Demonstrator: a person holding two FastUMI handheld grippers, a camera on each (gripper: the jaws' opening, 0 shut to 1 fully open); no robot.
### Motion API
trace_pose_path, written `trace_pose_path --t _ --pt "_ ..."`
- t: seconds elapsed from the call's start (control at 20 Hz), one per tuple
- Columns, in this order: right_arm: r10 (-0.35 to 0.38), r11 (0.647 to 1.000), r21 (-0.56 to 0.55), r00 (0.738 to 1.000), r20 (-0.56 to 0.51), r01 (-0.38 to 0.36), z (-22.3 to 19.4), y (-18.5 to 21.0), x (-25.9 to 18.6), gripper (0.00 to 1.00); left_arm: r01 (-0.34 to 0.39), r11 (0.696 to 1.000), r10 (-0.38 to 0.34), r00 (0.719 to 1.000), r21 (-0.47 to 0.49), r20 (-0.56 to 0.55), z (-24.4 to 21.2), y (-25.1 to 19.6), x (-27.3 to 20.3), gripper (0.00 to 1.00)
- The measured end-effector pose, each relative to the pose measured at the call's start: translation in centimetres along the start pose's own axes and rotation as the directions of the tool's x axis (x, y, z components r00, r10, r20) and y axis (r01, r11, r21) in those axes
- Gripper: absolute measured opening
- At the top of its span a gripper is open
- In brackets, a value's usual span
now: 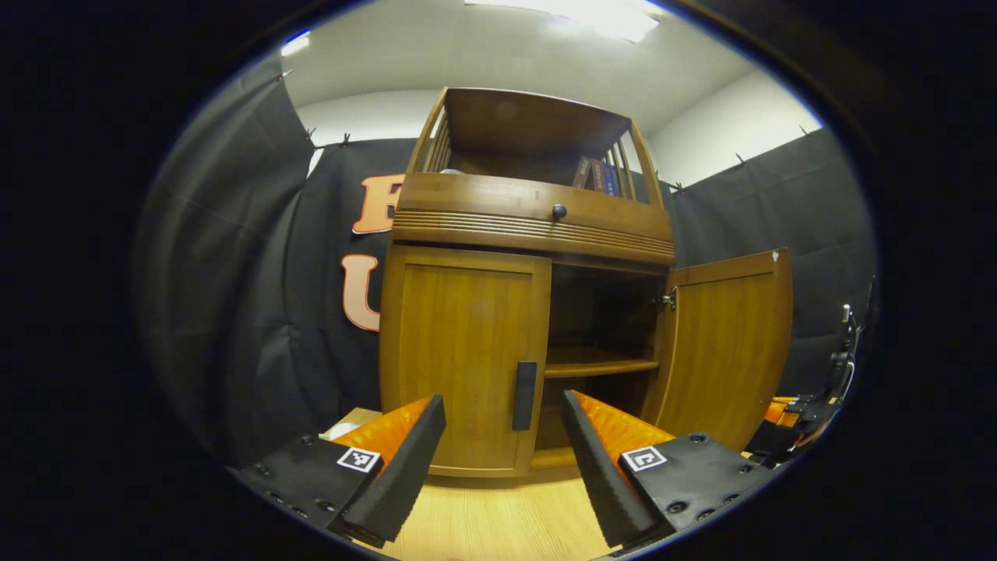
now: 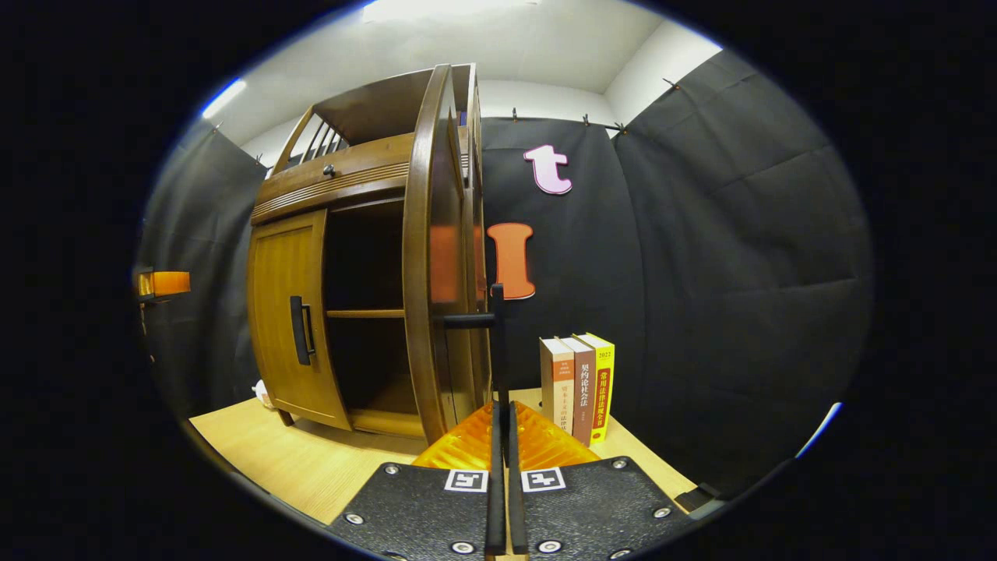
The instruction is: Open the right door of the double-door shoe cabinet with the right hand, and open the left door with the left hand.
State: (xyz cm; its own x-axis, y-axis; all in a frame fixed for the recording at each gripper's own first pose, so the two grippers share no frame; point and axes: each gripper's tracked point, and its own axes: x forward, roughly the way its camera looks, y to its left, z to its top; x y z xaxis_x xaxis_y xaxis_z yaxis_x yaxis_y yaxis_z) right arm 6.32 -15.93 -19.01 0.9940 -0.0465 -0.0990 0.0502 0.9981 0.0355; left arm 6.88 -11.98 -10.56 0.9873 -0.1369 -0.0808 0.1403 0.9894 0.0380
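The right door [image 1: 728, 347] stands swung open, while the left door [image 1: 463, 358] is shut — its upright handle [image 1: 524, 395] lies straight ahead of the left gripper [image 1: 505, 448], between the spread fingers but not yet touched. The right gripper [image 2: 502, 436] has its fingers pressed together, seemingly on the right door's handle [image 2: 496, 343] — the left hand looks due next.

Three books [image 2: 577, 389] stood upright, spines out, touching one another in a row near the far right edge of the light wood tabletop [image 2: 288, 460], just in front of the black cloth wall [image 2: 724, 257]. More books [image 1: 596, 174] sat upright on the top open shelf, right side, behind slats. Small white obj [image 1: 339, 429] lay on tabletop at left, partly hidden; couldn't ID. Ceiling light panel [image 1: 600, 15] was lit overhead. White room wall [image 1: 732, 125] showed above cloth.
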Motion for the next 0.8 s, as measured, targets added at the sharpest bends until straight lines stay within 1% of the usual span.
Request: trace_pose_path --t 0.1,0.25,0.35,0.4,0.45,0.55,0.6,0.65,0.75,0.8 --pt "-0.02 1.0 0.005 1.0 -0.002 0.02 0.1 -1.3 -0.4 0.01 0.004 1.0 -0.004 1.0 0.009 -0.013 -0.8 -0.5 1.2 0.97" --pt "-0.02 0.999 0.043 1.0 -0.007 0.021 0.1 -2.0 -1.2 0.02 -0.007 1.0 0.007 1.0 0.014 -0.022 -2.0 -0.7 3.1 0.97" --pt "-0.051 0.999 0.019 0.999 0.012 0.051 0.5 -3.2 -2.0 0.02 -0.005 1.0 0.005 1.0 0.007 -0.026 -2.7 -1.1 4.3 0.97" --pt "-0.055 0.998 0.015 0.998 0.023 0.055 0.8 -3.4 -2.6 0.07 0.0 1.0 0.0 1.0 0.003 -0.028 -3.3 -1.3 4.9 0.97" --pt "-0.058 0.998 0.014 0.998 0.031 0.057 1.2 -3.5 -3.2 0.02 0.006 1.0 -0.006 0.999 0.001 -0.036 -3.8 -1.5 5.5 0.99" --pt "-0.066 0.998 0.018 0.997 0.046 0.066 1.7 -4.0 -4.0 0.02 0.007 1.0 -0.006 0.998 0.001 -0.057 -5.0 -1.8 6.8 0.96" --pt "-0.081 0.997 0.02 0.995 0.052 0.08 2.0 -4.5 -4.2 0.04 0.01 1.0 -0.01 0.998 0.0 -0.06 -5.5 -2.2 7.5 0.99" --pt "-0.092 0.996 0.02 0.994 0.058 0.091 2.0 -5.1 -4.4 0.01 0.018 1.0 -0.018 0.998 -0.001 -0.06 -5.8 -2.5 8.3 0.99" --pt "-0.113 0.994 0.017 0.992 0.06 0.112 1.9 -5.8 -5.0 0.24 0.032 0.999 -0.032 0.998 -0.002 -0.062 -6.7 -3.2 9.8 0.99" --pt "-0.125 0.992 0.013 0.99 0.061 0.125 1.9 -6.2 -5.1 0.36 0.033 0.999 -0.032 0.997 0.005 -0.066 -7.3 -3.4 10.3 0.97"
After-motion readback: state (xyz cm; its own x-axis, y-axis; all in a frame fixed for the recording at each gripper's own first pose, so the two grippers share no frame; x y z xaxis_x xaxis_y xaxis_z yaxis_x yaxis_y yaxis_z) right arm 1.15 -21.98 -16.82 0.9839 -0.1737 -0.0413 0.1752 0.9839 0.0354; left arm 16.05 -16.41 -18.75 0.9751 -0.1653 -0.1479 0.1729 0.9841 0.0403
